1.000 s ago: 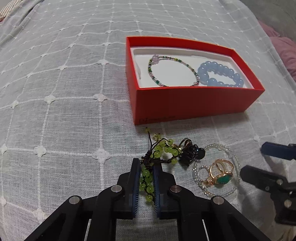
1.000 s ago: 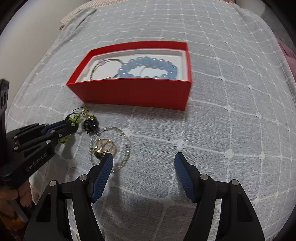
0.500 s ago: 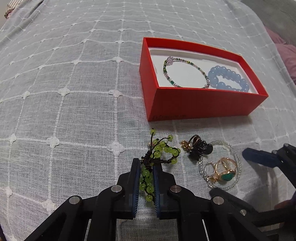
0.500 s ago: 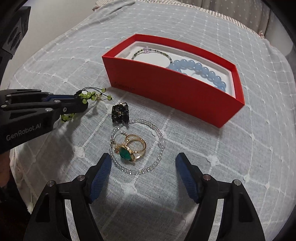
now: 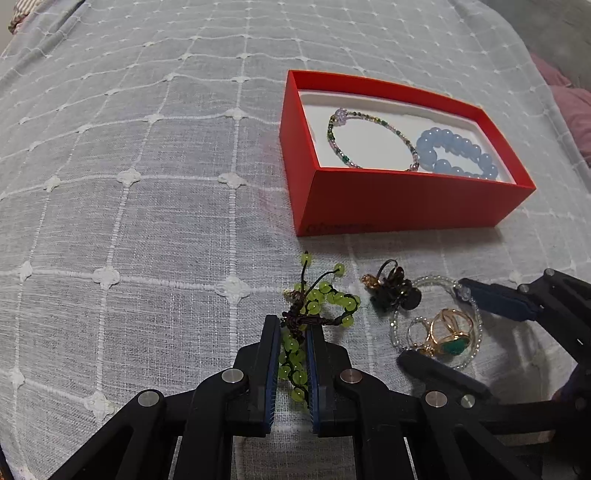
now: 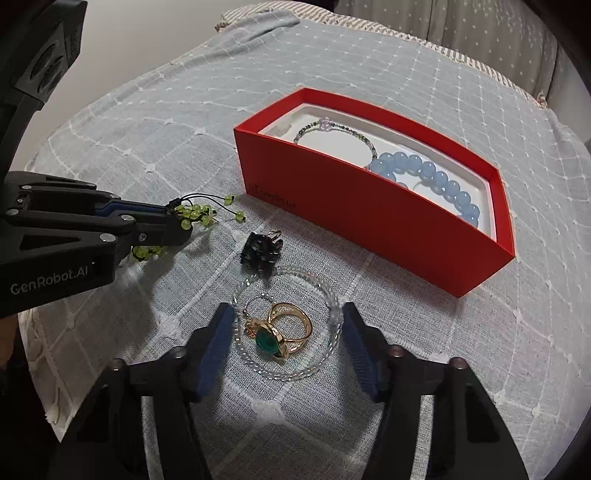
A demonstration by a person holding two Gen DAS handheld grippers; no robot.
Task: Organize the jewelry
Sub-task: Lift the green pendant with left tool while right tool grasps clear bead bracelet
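Observation:
My left gripper is shut on a green bead bracelet, also seen in the right wrist view. My right gripper is open, its fingers either side of a clear bead bracelet that rings a gold ring with a green stone. A black clip lies just beyond. The red box holds a blue bead bracelet and a thin multicolour bracelet.
Everything lies on a grey checked cloth over a soft surface. A pink fabric sits at the far right in the left wrist view. Striped cushions stand behind the box.
My right gripper has moved forward and down around the clear bracelet and gold ring. My left gripper still holds the green bracelet and has shifted slightly left of the box.

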